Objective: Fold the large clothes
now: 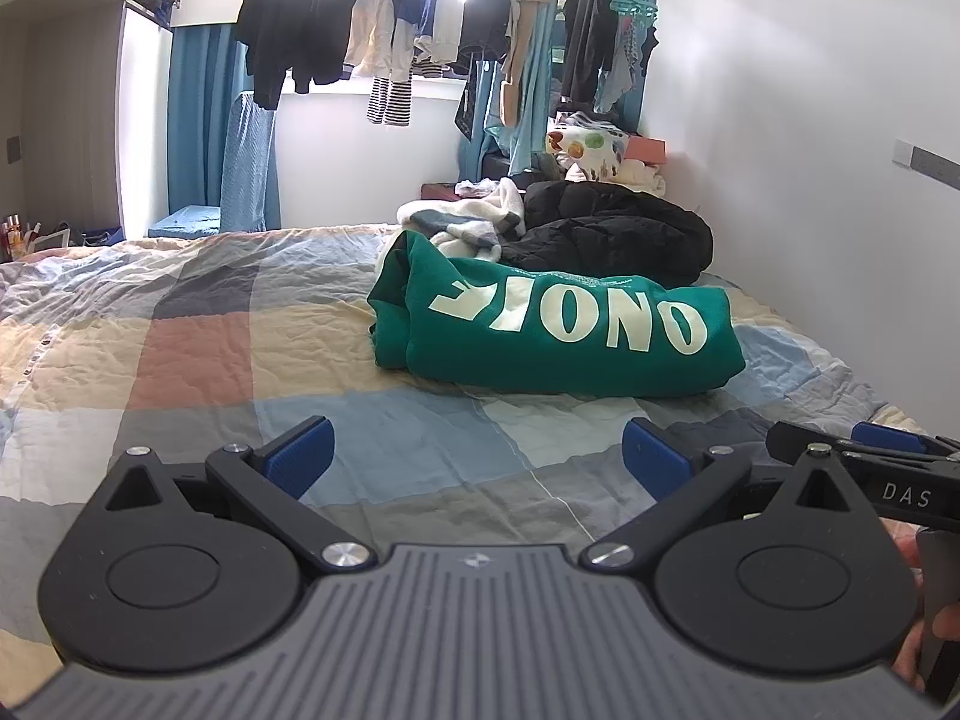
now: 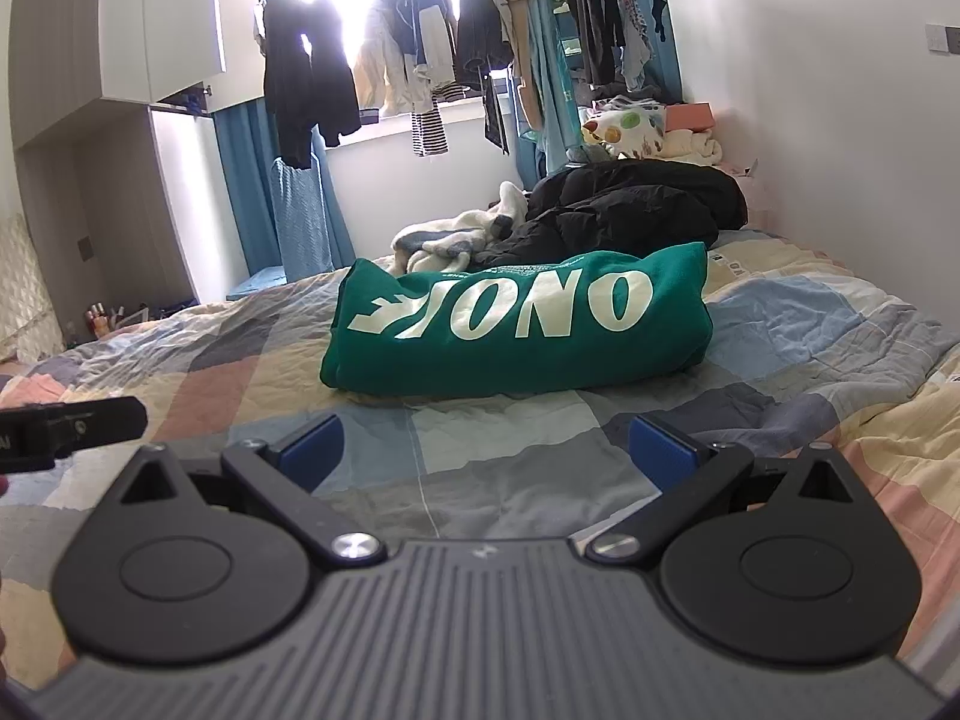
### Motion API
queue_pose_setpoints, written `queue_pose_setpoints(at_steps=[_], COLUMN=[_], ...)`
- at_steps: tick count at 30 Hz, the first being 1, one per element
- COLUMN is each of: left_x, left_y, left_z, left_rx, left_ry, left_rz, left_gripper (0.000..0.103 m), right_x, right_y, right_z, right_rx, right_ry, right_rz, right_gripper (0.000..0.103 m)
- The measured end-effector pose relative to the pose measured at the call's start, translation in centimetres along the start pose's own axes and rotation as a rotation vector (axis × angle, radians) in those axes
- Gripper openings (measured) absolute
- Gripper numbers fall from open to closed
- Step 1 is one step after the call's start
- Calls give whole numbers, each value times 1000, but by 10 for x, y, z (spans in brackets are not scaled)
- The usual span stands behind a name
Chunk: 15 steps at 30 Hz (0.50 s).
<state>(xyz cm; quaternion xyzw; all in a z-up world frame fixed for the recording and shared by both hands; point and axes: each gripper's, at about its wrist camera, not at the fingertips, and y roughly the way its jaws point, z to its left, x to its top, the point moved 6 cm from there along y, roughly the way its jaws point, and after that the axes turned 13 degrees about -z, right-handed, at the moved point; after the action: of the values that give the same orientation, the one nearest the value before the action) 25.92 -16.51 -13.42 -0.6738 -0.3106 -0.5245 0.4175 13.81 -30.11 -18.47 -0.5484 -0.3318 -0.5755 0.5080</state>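
Left gripper (image 1: 477, 459): 2 blue-padded fingers spread wide, nothing between them, hovering over the checked patchwork quilt (image 1: 198, 354) on the bed. Not touching cloth.

Centre: green sweatshirt with large white lettering (image 1: 552, 324), already folded into a thick rectangular bundle, lying on the quilt ahead of both tools and well apart from them. Lettering reads upside down from here (so the chest faces up). Behind it, touching or nearly so, a crumpled white-and-blue fleece garment (image 1: 468, 222), and to its right a heaped black padded jacket (image 1: 618, 228).

Right gripper (image 2: 486, 450): jaws fully spread, empty, also over bare quilt; its side shows at the right edge of the left view, just beside the left tool.

Handling judgement:
1. Green bundle: soft, thick knit, moderate weight, not slippery, not fragile. Layers will slump if lifted from 1 point; take it at both short ends, pads biting all layers.
2. Black jacket looks like the next large piece: puffy, springy, probably slick shell. Pinch at seams or hem, 2 tools apart, since filling will push folds open.

Green item appears done; fleece and jacket remain unfolded.
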Motion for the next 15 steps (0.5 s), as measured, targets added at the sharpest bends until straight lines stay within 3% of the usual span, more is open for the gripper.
queue_pose_setpoints(at_steps=[15], left_x=[-1], left_y=[-2], left_z=[-2], left_rx=[-5], left_ry=[8], left_rz=[-4], left_gripper=[103], right_x=[1], right_y=[-1], right_z=[-1], right_rx=[-9], right_ry=[-2], right_rz=[-4], right_gripper=[103])
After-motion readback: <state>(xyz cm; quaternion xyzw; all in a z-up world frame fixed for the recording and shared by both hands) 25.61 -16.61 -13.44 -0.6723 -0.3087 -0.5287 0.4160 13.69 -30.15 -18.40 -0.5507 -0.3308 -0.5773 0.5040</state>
